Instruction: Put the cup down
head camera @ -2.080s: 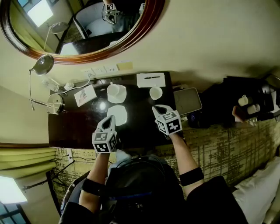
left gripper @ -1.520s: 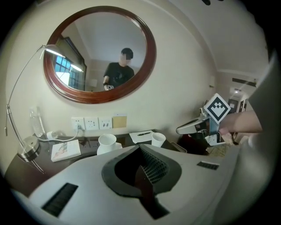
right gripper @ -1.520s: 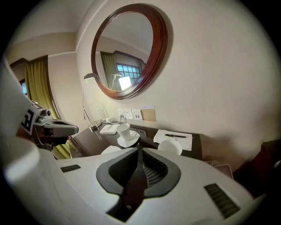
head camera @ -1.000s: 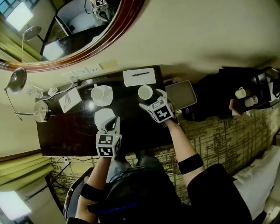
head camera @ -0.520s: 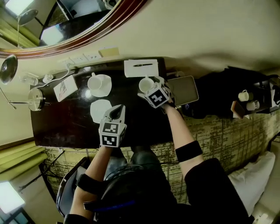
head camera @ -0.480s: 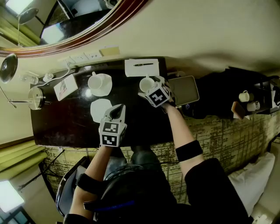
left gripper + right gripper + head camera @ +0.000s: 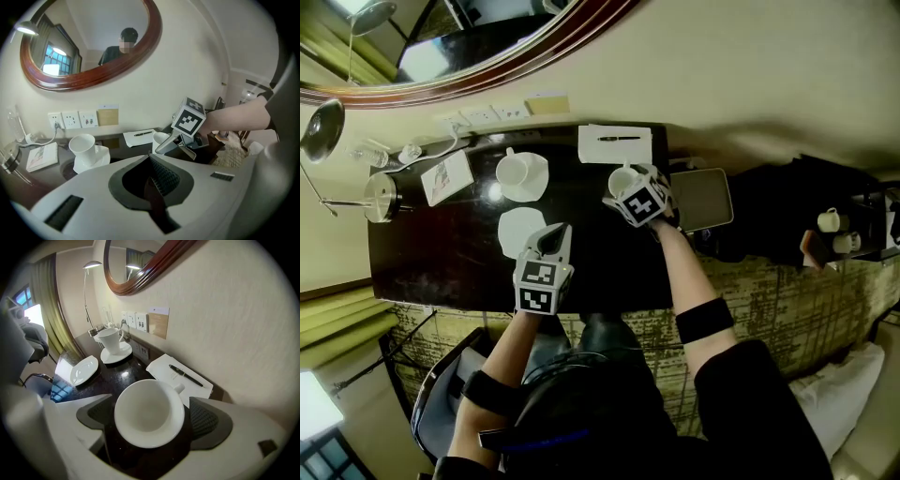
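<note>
A white cup [image 7: 149, 412] stands upright and empty on the dark table [image 7: 441, 253], its handle turned toward the notepad. My right gripper [image 7: 150, 420] points steeply down over it. Its jaws have just been opening and now straddle the cup, with a gap at each pad [image 7: 205, 420]. In the head view that cup [image 7: 622, 176] sits at the back right of the table, right gripper [image 7: 628, 187] around it. My left gripper [image 7: 555, 234] is shut and empty, beside an empty saucer [image 7: 522, 232]. From the left gripper [image 7: 152, 180] view, the cup [image 7: 161, 138] shows under the right gripper's marker cube.
A second cup on a saucer [image 7: 518, 171] stands at the back middle. A notepad with a pen [image 7: 615, 143] lies against the wall behind the cup. A grey tablet [image 7: 703, 199] lies to the right. A card [image 7: 448, 177], a metal pot [image 7: 382, 195] and cables occupy the back left.
The right gripper has moved away from the front edge to the cup and sunk until its jaws straddle it. The left gripper has crept toward the empty saucer and stays shut.
</note>
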